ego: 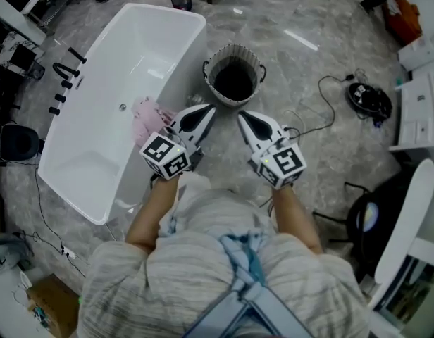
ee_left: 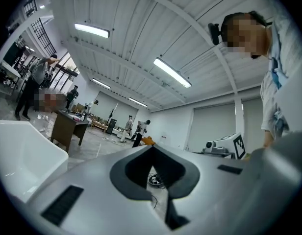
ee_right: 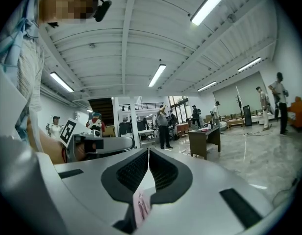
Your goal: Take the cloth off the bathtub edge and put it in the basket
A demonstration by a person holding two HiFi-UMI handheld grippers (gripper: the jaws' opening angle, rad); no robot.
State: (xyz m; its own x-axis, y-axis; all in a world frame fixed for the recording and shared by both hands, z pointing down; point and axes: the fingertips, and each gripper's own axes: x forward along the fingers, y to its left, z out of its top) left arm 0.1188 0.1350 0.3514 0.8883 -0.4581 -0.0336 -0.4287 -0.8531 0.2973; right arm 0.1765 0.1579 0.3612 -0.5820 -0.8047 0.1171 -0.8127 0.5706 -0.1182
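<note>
The pink cloth (ego: 144,118) lay draped over the near rim of the white bathtub (ego: 97,167), about halfway along that side, with part of it spilling into the tub. None of it had reached the basket (ego: 233,76), so the task had not really begun.

Both tongs were held out in front of the person, side by side over the marble floor (ego: 301,90). The left tongs (ego: 207,110) had their jaws together and empty; the left gripper view (ee_left: 152,150) showed the tips meeting with only the room beyond. The right tongs (ego: 242,116) were likewise closed on nothing, their ribbed pads pressed together in the right gripper view (ee_right: 148,153).

The cloth lay to the left of the left tongs, just beside their body and behind their tips, so they pointed past it toward the basket. Its longer run seemed to follow the tub rim, slanting away from the person. The left tongs were clearly nearer; the right ones stood well apart from it, on the far side of the left pair. The likely next move was to open the left jaws and swing them left and down across the rim. The basket stood just beyond both tips.
</note>
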